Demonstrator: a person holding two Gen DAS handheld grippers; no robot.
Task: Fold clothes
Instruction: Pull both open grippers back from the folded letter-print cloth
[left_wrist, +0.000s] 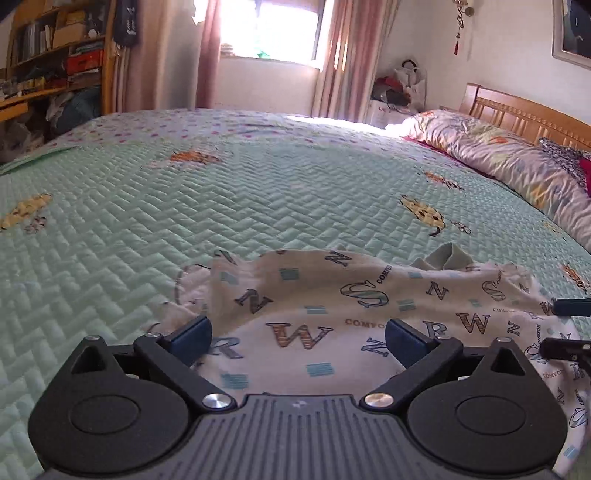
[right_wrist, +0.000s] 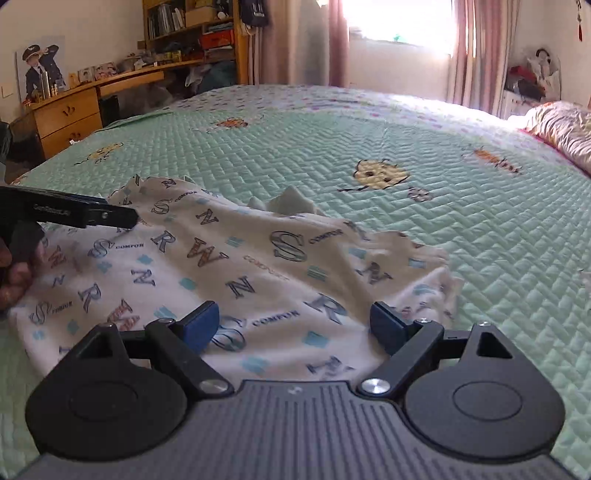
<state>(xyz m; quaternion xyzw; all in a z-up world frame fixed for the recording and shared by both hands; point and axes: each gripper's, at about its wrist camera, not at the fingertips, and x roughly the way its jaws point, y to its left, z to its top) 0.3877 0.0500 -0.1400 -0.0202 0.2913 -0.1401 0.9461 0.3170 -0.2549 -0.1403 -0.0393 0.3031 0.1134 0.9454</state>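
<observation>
Left wrist view: the left gripper (left_wrist: 297, 338) hangs low over a white garment (left_wrist: 332, 314) spread on the green quilted bedspread (left_wrist: 240, 192); its blue pads (left_wrist: 192, 334) stand wide apart, released, with nothing between them. The cloth is printed with large letters N, S, W and R and the small word "COMFOR", some of it upside down from here. A grey-green folded piece (left_wrist: 443, 258) peeks out at the garment's far edge, around 1 o'clock. At 3 o'clock the tips of the right gripper (left_wrist: 565, 326) reach in over the cloth. At 10 o'clock a wooden bookshelf (left_wrist: 55, 40) holds books and boxes, their labels too small to read.

Right wrist view: the right gripper (right_wrist: 293, 326) is likewise spread open and empty above the garment's near hem. At 9 o'clock the left gripper lies over the cloth, its fingers hidden from this side; lettering on its arm is unreadable. A hand (right_wrist: 14, 273) grips it.
</observation>
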